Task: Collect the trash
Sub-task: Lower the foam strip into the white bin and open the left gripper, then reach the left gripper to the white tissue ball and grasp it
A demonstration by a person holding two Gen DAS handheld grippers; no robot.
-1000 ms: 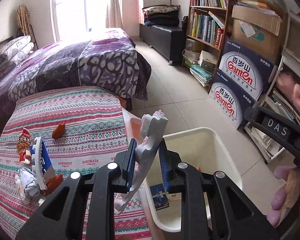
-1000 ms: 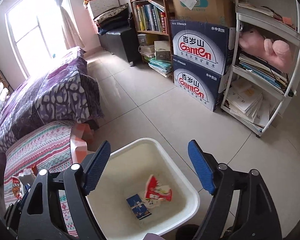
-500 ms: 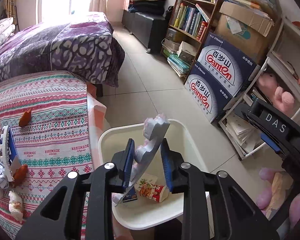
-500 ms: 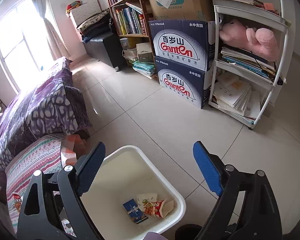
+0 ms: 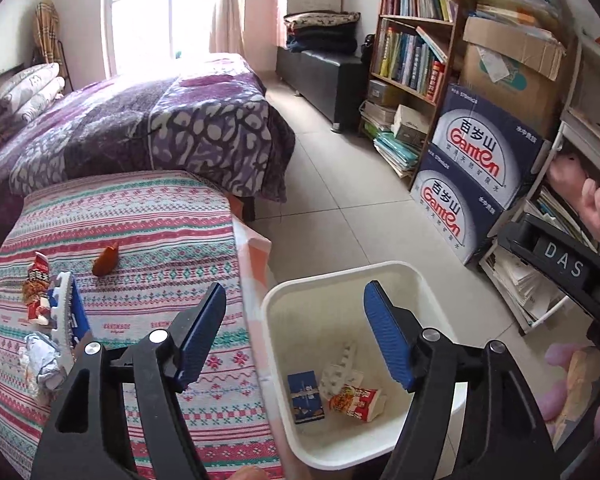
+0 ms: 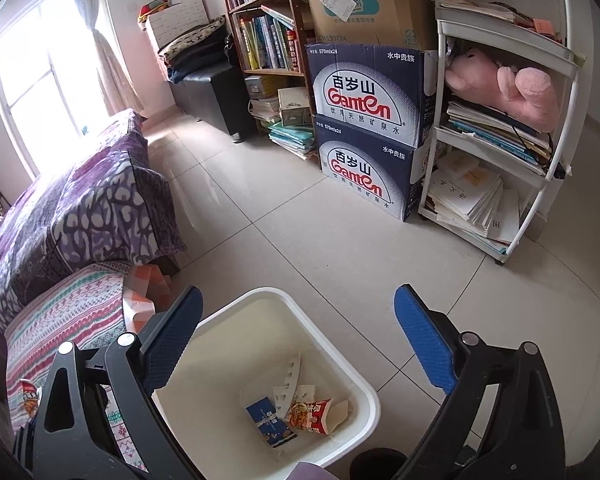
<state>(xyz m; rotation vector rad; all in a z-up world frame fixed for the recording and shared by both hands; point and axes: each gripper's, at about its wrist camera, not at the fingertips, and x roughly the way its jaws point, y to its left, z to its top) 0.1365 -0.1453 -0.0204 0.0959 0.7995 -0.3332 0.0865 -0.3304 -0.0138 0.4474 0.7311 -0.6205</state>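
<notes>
Trash in bin: a white jagged foam scrap [image 5: 340,366], a small dark-blue carton [image 5: 306,397] and a red-and-white printed snack packet [image 5: 356,400] lay on the bottom of the white square plastic bin [image 5: 312,288], lower centre of the left wrist view; the same foam piece [image 6: 290,380], carton [image 6: 270,420] and packet [image 6: 314,416] sat low centre in the right wrist view.
Bin: it stood on the pale tiled floor [image 5: 340,200], just beside the edge of the striped pink-and-teal woven cloth [image 5: 140,220].
Trash left on cloth: at the left edge of the left wrist view lay a red snack wrapper [image 5: 36,284], a blue-and-white flat foam piece [image 5: 69,312], a crumpled silver wrapper [image 5: 42,358] and, apart from them, a small orange-brown scrap [image 5: 106,260].
Left gripper [image 5: 296,336]: black with blue pads, jaws spreading wider, nothing between them; it hung over the near rim of the bin.
Right gripper [image 6: 296,340]: jaws wide and widening, nothing between them, also above the bin.
Surroundings: a purple patterned blanket [image 5: 140,132] covered a bed at upper left; two stacked navy Ganten water boxes [image 6: 368,128] stood at centre right, beside a wooden bookshelf [image 6: 268,32] and a white rack holding a pink plush toy [image 6: 504,88].
</notes>
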